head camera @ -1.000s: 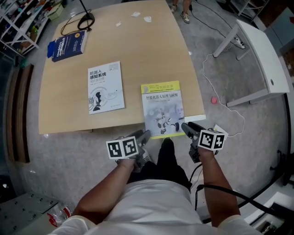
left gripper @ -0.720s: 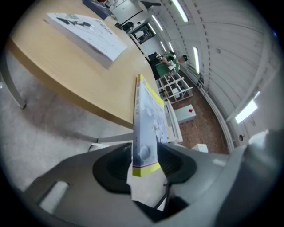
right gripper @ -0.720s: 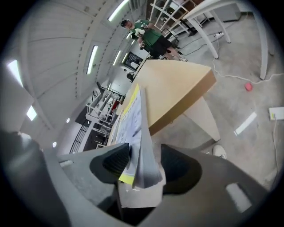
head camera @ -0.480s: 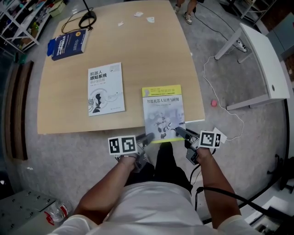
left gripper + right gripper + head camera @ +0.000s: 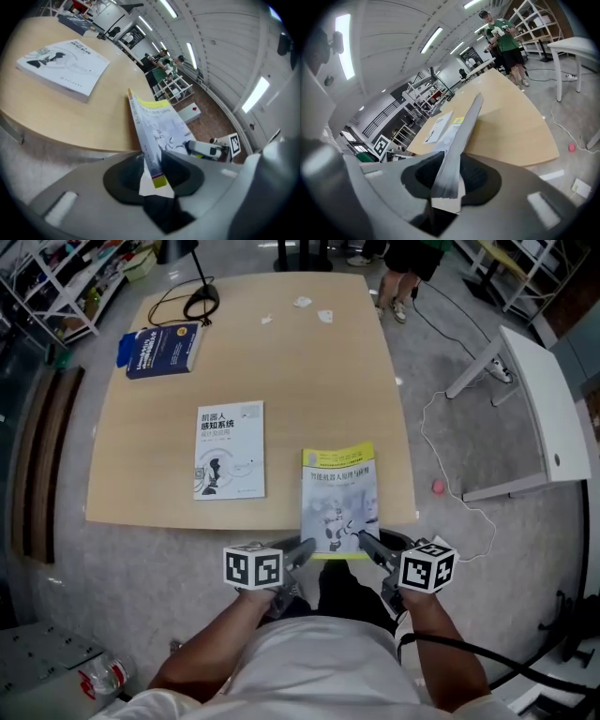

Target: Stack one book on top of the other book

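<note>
A yellow and grey book [image 5: 339, 495] lies at the table's near edge, its near end overhanging and lifted. My left gripper [image 5: 305, 550] has that book's near left corner [image 5: 158, 125] between its jaws [image 5: 152, 165], which are closing and press on it. My right gripper [image 5: 364, 541] holds the near right corner, its closing jaws [image 5: 450, 176] pinching the page edge of the book [image 5: 464, 124]. A white book [image 5: 230, 450] lies flat to the left, also seen as the white book [image 5: 63, 63] on the tabletop.
A blue book [image 5: 161, 350] lies at the table's far left, beside a black cable and lamp base [image 5: 199, 306]. Paper scraps [image 5: 314, 307] sit at the far edge. A person [image 5: 403, 268] stands beyond the table. A white side table [image 5: 548, 399] stands at the right.
Both grippers went from open beside the yellow book's near corners to clamped on them. The book's near end has come up off the table edge.
</note>
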`<state>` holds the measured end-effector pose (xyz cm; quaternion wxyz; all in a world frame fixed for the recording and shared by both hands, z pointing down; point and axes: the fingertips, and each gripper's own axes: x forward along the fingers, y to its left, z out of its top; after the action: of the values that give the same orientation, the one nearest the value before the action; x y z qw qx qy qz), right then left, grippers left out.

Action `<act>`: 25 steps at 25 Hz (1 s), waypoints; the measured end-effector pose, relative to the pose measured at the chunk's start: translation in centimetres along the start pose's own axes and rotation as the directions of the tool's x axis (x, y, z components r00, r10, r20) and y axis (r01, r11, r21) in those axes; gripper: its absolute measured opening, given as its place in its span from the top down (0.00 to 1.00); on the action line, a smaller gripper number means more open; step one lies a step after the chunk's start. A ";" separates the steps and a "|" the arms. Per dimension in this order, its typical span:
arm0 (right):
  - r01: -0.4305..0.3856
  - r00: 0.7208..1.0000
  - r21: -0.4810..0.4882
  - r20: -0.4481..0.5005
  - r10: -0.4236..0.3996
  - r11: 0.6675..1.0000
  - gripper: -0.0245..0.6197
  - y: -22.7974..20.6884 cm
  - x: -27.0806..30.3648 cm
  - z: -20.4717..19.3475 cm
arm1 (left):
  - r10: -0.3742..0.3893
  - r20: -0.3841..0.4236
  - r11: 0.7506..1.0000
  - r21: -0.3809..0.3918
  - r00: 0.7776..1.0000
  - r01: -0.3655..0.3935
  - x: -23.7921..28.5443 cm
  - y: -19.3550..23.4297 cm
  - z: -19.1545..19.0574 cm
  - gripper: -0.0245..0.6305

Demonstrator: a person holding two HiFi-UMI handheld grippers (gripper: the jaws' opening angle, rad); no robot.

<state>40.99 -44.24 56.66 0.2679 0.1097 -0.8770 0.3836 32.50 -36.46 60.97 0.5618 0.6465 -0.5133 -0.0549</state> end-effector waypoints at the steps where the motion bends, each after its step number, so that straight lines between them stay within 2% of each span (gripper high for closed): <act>1: -0.008 1.000 -0.023 0.003 0.008 1.000 0.80 0.5 -0.1 0.9 | -0.004 0.004 1.000 0.011 1.000 0.004 -0.2 -0.4 0.6 0.77; 5: -0.054 0.998 -0.115 0.012 0.056 0.992 0.80 2.2 0.0 4.5 | 0.015 0.060 0.998 0.068 0.998 -0.019 -1.2 -1.6 3.7 0.77; 10: -0.150 0.989 -0.194 -0.012 0.150 0.969 0.80 3.4 2.4 9.2 | 0.093 0.162 0.989 0.095 0.982 -0.109 -3.2 -1.6 8.7 0.77; 17: -0.266 0.964 -0.279 -0.094 0.249 0.923 0.79 5.5 6.4 13.2 | 0.182 0.294 0.982 -0.005 0.938 -0.189 -5.7 -0.2 12.1 0.77; 22: -0.291 0.954 -0.276 -0.149 0.259 0.916 0.79 8.1 10.1 12.9 | 0.219 0.304 0.976 -0.052 0.927 -0.213 -8.7 2.9 12.6 0.76; 25: -0.279 0.957 -0.268 -0.160 0.243 0.922 0.79 9.5 13.5 12.3 | 0.234 0.280 0.972 -0.059 0.931 -0.226 -10.6 5.8 13.1 0.76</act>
<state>21.25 -46.60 51.36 0.2812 -0.0723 -0.9118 0.2905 15.54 -36.62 55.42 0.4928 0.5598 -0.6603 -0.0881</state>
